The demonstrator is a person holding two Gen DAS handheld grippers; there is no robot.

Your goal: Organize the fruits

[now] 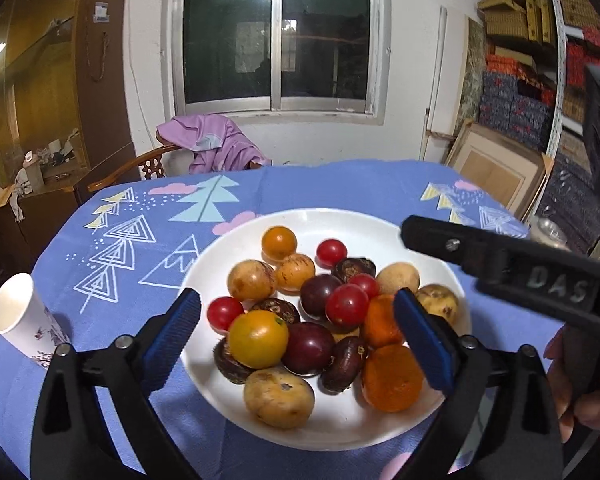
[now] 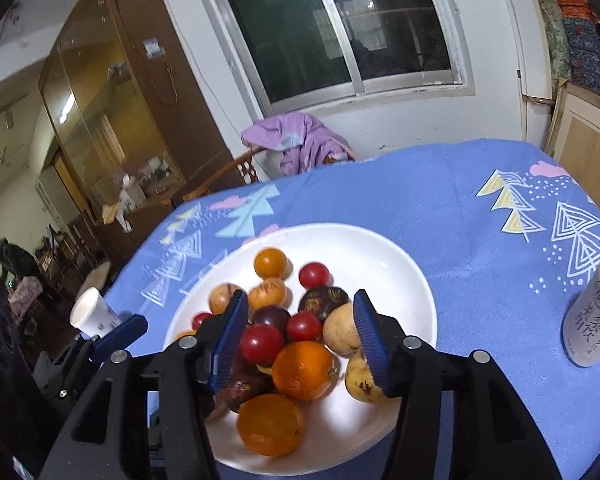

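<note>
Jaws of the left gripper (image 1: 296,330) stand wide and empty; those of the right gripper (image 2: 300,344) are parted, gripping nothing, both over the fruits (image 1: 300,320) at lower centre. All seem gathered on the smooth white plate (image 1: 356,224), round glossy tomatoes beside dimpled oranges; the soft printed cloth surface (image 1: 340,188) holds a paper cup (image 1: 16,320) lower left.

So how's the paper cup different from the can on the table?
The paper cup lies tipped on its side with its open mouth showing, while the can stands upright. The cup is plain white with a small print; the can carries large dark lettering down its side. The cup sits left of the plate, the can to its right. Both rest on the blue tablecloth, apart from the plate.
</note>
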